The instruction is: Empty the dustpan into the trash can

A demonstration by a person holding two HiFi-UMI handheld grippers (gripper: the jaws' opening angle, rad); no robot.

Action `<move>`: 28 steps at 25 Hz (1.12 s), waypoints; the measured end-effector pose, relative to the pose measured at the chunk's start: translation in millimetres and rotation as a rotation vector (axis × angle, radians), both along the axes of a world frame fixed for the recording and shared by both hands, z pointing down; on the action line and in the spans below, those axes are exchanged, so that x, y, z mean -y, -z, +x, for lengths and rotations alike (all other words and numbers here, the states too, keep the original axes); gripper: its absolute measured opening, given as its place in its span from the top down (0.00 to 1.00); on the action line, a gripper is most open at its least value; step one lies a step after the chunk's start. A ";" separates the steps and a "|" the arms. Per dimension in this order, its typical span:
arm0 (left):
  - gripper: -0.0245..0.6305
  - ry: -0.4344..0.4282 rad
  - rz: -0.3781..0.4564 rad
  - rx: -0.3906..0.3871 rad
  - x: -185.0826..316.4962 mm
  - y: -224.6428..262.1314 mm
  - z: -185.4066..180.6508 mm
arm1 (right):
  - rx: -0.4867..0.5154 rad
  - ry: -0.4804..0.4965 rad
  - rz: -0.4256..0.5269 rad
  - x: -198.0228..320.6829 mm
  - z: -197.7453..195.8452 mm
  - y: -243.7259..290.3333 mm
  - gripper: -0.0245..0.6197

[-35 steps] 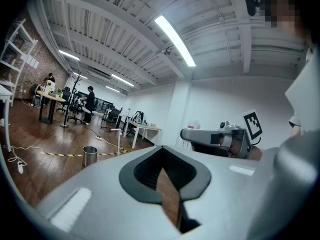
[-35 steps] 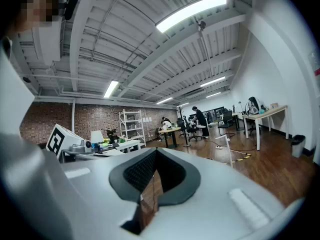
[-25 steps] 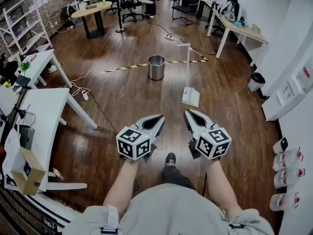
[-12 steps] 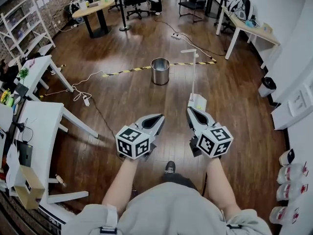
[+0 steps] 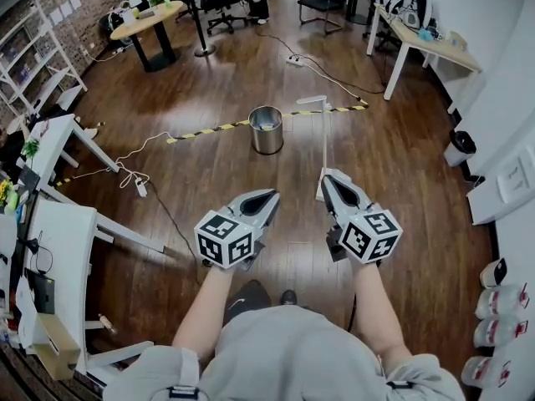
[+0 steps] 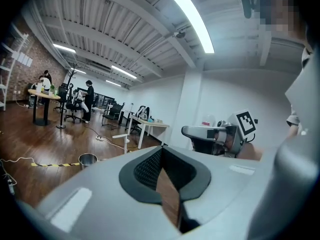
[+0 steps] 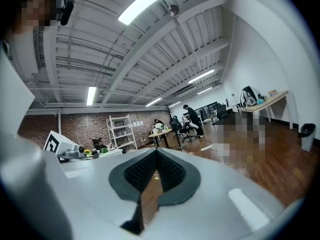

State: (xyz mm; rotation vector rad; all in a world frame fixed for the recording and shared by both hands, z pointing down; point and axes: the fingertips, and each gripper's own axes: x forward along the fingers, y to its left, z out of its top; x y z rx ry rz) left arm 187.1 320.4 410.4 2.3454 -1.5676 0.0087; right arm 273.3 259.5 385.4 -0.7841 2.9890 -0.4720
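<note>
A shiny metal trash can (image 5: pixel 267 129) stands on the wooden floor ahead, with something yellowish inside. To its right a white long-handled dustpan (image 5: pixel 324 137) stands upright; its pan is partly hidden behind my right gripper (image 5: pixel 328 180). My left gripper (image 5: pixel 269 197) is beside it, and both are held level in front of the person, shut and empty. The left gripper view shows shut jaws (image 6: pixel 161 148), the trash can (image 6: pixel 88 159) and the dustpan handle (image 6: pixel 125 143) far off. In the right gripper view the jaws (image 7: pixel 156 151) meet at their tips.
Yellow-black tape (image 5: pixel 209 129) runs across the floor past the can. Cables and a power strip (image 5: pixel 138 186) trail at the left beside white tables (image 5: pixel 67 224). A small black bin (image 5: pixel 461 149) and a white desk (image 5: pixel 426 48) stand at the right, with bottles (image 5: pixel 497 303) near the wall.
The person has walked forward: trash can and dustpan have come nearer, and the dustpan's pan now sits just behind the right gripper's tip. Both grippers keep their pose, still shut.
</note>
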 end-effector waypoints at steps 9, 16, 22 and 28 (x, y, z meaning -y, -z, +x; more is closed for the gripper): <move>0.95 -0.120 -0.001 -0.038 101.9 -17.3 -28.2 | -0.039 -0.135 -0.009 91.5 -17.3 -14.6 0.96; 0.95 -0.226 0.004 -0.067 196.1 -23.4 -85.1 | -0.097 -0.248 0.006 173.6 -68.5 -9.7 0.96; 0.95 -0.344 -0.005 -0.088 258.1 -35.0 -110.1 | -0.142 -0.362 -0.005 225.4 -97.5 -14.4 0.96; 0.95 -0.427 -0.064 -0.082 313.9 -67.4 -82.6 | -0.178 -0.472 -0.075 265.8 -60.2 -42.4 0.96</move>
